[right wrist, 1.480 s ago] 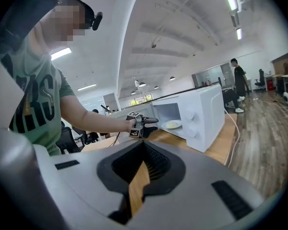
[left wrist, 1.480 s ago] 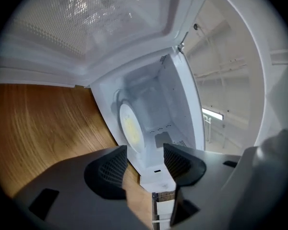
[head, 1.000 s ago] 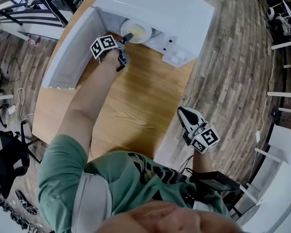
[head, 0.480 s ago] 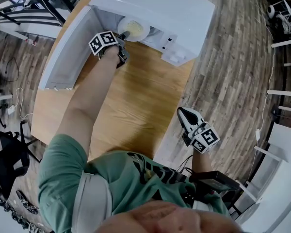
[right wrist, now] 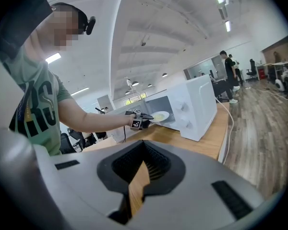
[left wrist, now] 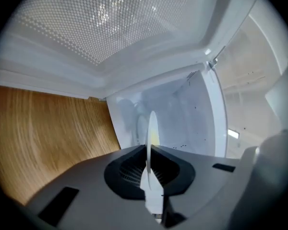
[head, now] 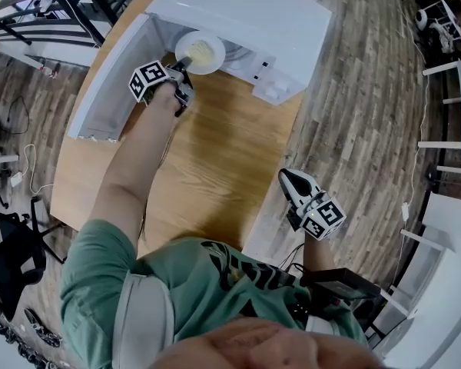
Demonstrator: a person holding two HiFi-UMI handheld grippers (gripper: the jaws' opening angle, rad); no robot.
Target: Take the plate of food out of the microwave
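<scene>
Near the table (head: 223, 152) edge the right gripper (head: 286, 175) idles closed and empty, while farther out the left gripper (head: 182, 71), jaws just closing, pinches the plate (head: 200, 51) of food at the microwave (head: 246, 14) mouth; pulling it clear and setting it down remain.

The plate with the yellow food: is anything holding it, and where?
Yes. The left gripper has just closed on the plate, pinching its near rim at the microwave's open front. The right gripper holds nothing.
</scene>
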